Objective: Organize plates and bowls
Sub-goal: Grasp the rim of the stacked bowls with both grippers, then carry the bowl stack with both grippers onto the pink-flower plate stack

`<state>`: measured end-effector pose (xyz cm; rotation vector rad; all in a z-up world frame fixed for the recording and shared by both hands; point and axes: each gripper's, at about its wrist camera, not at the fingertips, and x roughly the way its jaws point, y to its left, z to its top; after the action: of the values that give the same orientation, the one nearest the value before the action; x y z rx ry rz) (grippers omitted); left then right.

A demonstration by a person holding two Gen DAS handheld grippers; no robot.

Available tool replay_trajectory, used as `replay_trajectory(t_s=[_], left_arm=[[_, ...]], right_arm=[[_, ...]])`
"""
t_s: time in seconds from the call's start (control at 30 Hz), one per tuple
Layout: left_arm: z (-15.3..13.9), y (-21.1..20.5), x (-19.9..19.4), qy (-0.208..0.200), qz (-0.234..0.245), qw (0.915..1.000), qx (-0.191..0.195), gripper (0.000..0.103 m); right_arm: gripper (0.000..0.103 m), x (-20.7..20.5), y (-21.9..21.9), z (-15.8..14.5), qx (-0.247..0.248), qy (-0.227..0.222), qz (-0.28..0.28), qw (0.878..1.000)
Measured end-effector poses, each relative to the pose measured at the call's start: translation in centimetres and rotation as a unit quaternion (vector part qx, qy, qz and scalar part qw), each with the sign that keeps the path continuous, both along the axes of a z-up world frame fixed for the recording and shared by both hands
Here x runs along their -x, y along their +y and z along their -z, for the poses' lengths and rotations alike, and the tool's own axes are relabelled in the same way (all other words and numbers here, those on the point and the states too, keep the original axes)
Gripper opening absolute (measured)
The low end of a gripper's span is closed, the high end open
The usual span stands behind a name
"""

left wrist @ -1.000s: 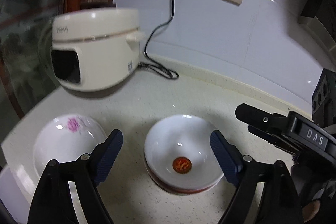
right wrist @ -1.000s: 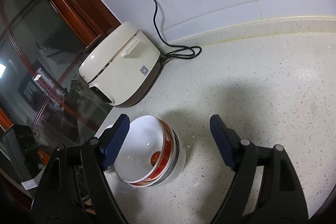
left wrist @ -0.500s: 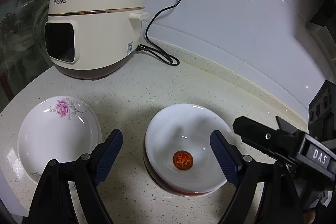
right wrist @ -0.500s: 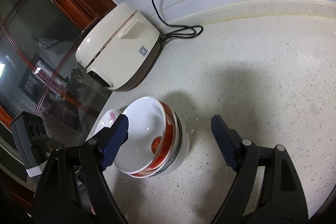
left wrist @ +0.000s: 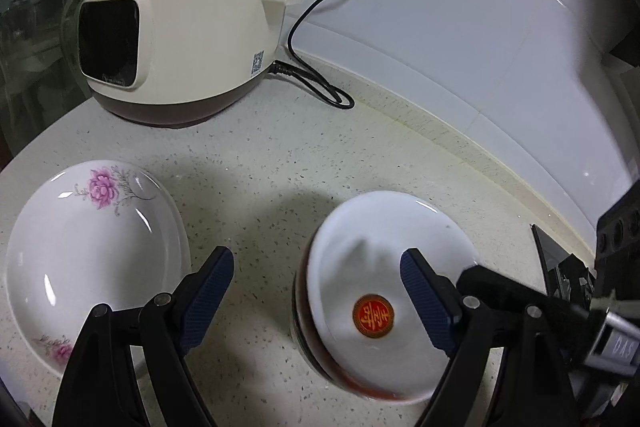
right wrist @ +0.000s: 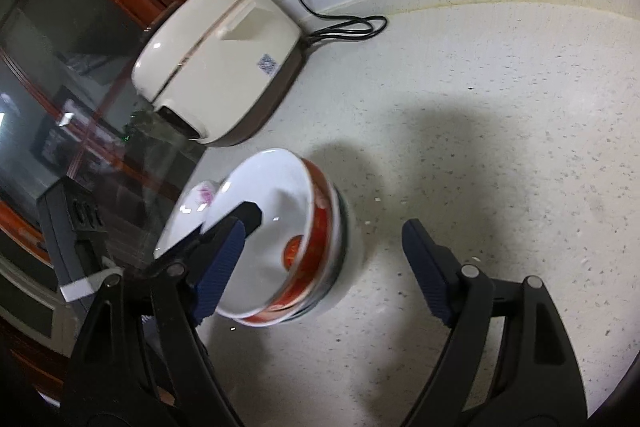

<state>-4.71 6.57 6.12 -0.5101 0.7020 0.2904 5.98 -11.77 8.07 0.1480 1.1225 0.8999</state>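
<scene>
Broadly, a speckled pale countertop (left wrist: 280,163) fills both views. At its far left stands a cream rice cooker (left wrist: 188,23), its black cord (left wrist: 320,11) running up to a wall socket. Nearer, a flowered plate (left wrist: 92,251) lies left, well apart from the stacked red-rimmed bowls (left wrist: 360,267) at right. The left gripper (left wrist: 316,291) and right gripper (right wrist: 320,259) both gape wide, holding nothing.

Glossy glazed bowl (left wrist: 384,267) and floral plate (left wrist: 92,251) — speckled stone-look countertop (left wrist: 260,163), shiny plastic cooker (left wrist: 192,23).
</scene>
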Motion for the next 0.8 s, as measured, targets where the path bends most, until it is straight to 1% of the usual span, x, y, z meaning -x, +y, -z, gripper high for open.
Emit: replay_trajectory(t_s=[0.07,0.27,0.33,0.4,0.43,0.47,0.53,0.6,0.63,0.67,0.73,0.8], left_arm=[[0.3,0.3,-0.4,0.003,0.0,1.0,0.005,0.086],[1.6,0.9,-1.3,0.012,0.001,0.9997,0.019,0.086],[2.0,1.0,-1.5,0.013,0.003,0.9996,0.027,0.084],[2.1,1.1,-1.6,0.017,0.0,0.9997,0.017,0.079],[2.1,1.2,-1.7,0.018,0.0,0.9997,0.014,0.079],[2.1,1.3,-1.9,0.022,0.003,0.9996,0.016,0.079],[2.0,1.3,-2.4,0.034,0.017,0.999,0.024,0.076],[1.8,1.3,-3.0,0.049,0.039,0.9975,0.033,0.068],[1.6,1.2,-3.2,0.056,0.048,0.9969,0.028,0.066],[1.3,0.9,-3.4,0.061,0.057,0.9964,0.016,0.065],[0.9,0.4,-3.6,0.07,0.073,0.9949,-0.001,0.061],[0.9,0.2,-3.8,0.082,0.088,0.9926,0.01,0.054]], right_arm=[[0.083,-0.2,0.0,0.4,0.002,0.009,0.002,1.0],[0.083,-0.2,0.6,1.4,0.041,-0.005,0.001,0.999],[0.082,-0.2,1.1,2.3,0.045,0.011,-0.012,0.999],[0.082,-0.3,1.5,3.5,0.024,0.057,-0.032,0.998],[0.082,-0.4,1.4,4.0,0.012,0.075,-0.034,0.997],[0.081,-0.5,1.4,4.1,0.006,0.075,-0.036,0.996],[0.08,-0.6,1.2,4.4,-0.007,0.091,-0.043,0.995],[0.073,-0.8,1.0,5.0,-0.028,0.12,-0.049,0.991],[0.072,-0.8,0.9,5.2,-0.039,0.131,-0.055,0.989],[0.068,-0.6,0.7,5.2,-0.047,0.133,-0.058,0.988],[0.066,-0.4,0.3,5.1,-0.051,0.129,-0.05,0.989],[0.064,-0.3,-0.4,5.4,-0.066,0.139,-0.037,0.987]])
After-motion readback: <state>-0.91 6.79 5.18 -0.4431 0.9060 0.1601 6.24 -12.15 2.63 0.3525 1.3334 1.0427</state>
